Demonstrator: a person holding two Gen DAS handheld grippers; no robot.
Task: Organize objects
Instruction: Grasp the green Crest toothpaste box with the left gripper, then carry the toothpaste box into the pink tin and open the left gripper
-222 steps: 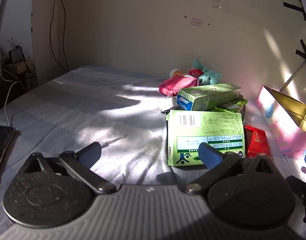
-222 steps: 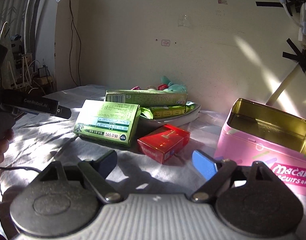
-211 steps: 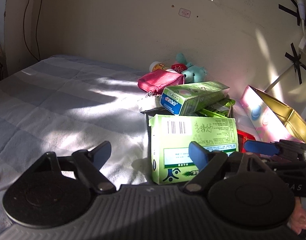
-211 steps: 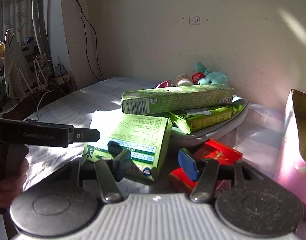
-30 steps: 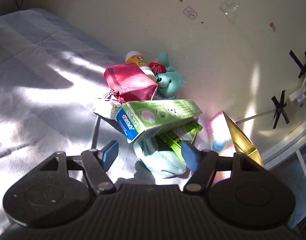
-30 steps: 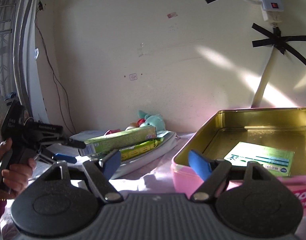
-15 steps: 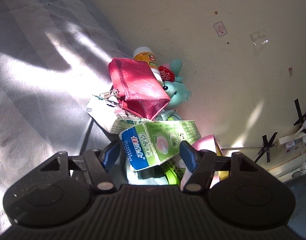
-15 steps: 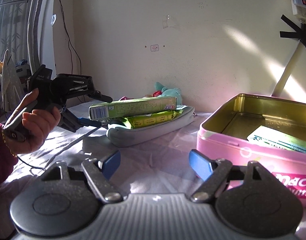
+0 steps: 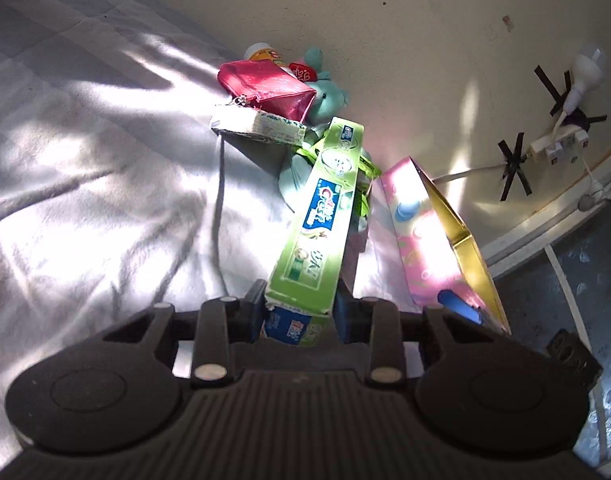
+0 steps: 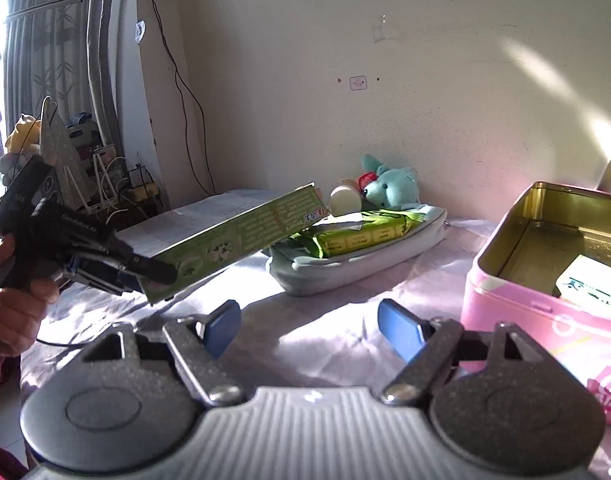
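Observation:
My left gripper [image 9: 299,312] is shut on one end of a long green toothpaste box [image 9: 325,216] and holds it lifted off the bed, its far end pointing at the pile. The right wrist view shows the same box [image 10: 241,236] raised in the left gripper [image 10: 137,268]. A pink biscuit tin [image 9: 429,236] stands open to the right; in the right wrist view the tin [image 10: 517,300] holds a green-and-white box [image 10: 593,284]. My right gripper [image 10: 309,328] is open and empty, low over the sheet in front of the tin.
A grey pouch [image 10: 357,264] holds green packets [image 10: 361,232]. Behind it lie a teal plush toy [image 10: 393,184], a bottle [image 10: 345,196], a red purse [image 9: 265,88] and a white box [image 9: 257,126]. The wall is close behind. The bed's edge drops off to the right.
My left gripper has closed on the toothpaste box and lifted it off the pouch. My right gripper has turned left and stayed open.

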